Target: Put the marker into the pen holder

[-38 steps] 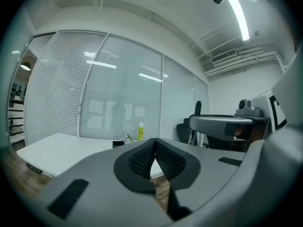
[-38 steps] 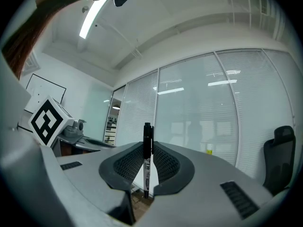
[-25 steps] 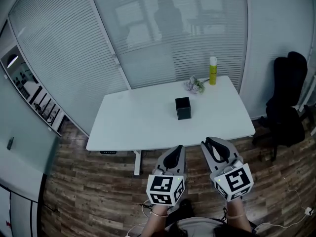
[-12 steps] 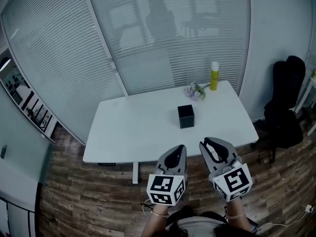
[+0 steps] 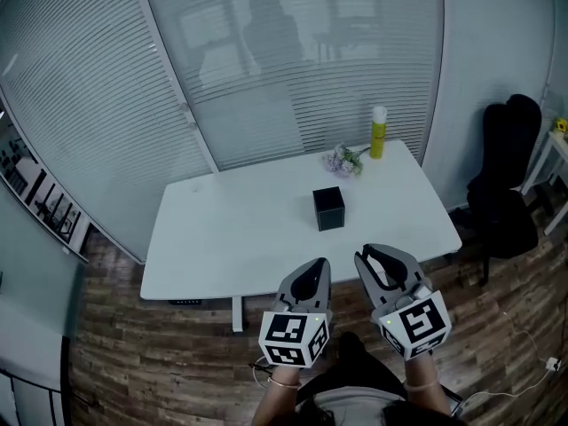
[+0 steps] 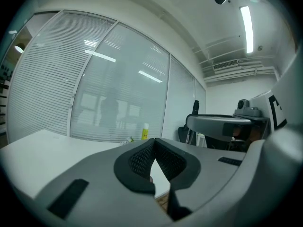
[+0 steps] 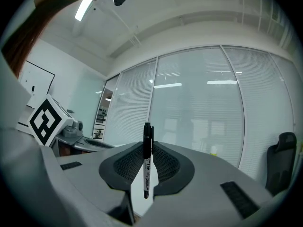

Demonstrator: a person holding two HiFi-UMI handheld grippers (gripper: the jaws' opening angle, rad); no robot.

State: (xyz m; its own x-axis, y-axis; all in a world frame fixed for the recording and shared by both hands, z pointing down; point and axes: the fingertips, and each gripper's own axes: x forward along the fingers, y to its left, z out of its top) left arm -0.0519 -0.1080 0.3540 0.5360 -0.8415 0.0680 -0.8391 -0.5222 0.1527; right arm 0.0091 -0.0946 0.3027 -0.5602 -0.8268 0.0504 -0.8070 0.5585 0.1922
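Observation:
The black cube pen holder [image 5: 328, 208] stands upright near the middle of the white table [image 5: 231, 229]. Both grippers hang over the wooden floor, short of the table's near edge. My right gripper [image 5: 383, 263] is shut on a black-and-white marker [image 7: 147, 161], which stands upright between the pads [image 7: 163, 164] with its black cap above the jaws. My left gripper [image 5: 309, 278] is shut, its tips touching with nothing between them [image 6: 154, 140]. In the left gripper view the pen holder is hidden behind the jaws.
A yellow bottle [image 5: 378, 132] and a small bunch of flowers [image 5: 342, 160] sit at the table's far right corner. A black chair [image 5: 501, 193] stands right of the table. Glass walls with blinds [image 5: 293, 69] run behind it.
The head view has shifted slightly, so the table's left end sits lower in the picture. Both grippers keep the same pose, and the marker stays held in the right one.

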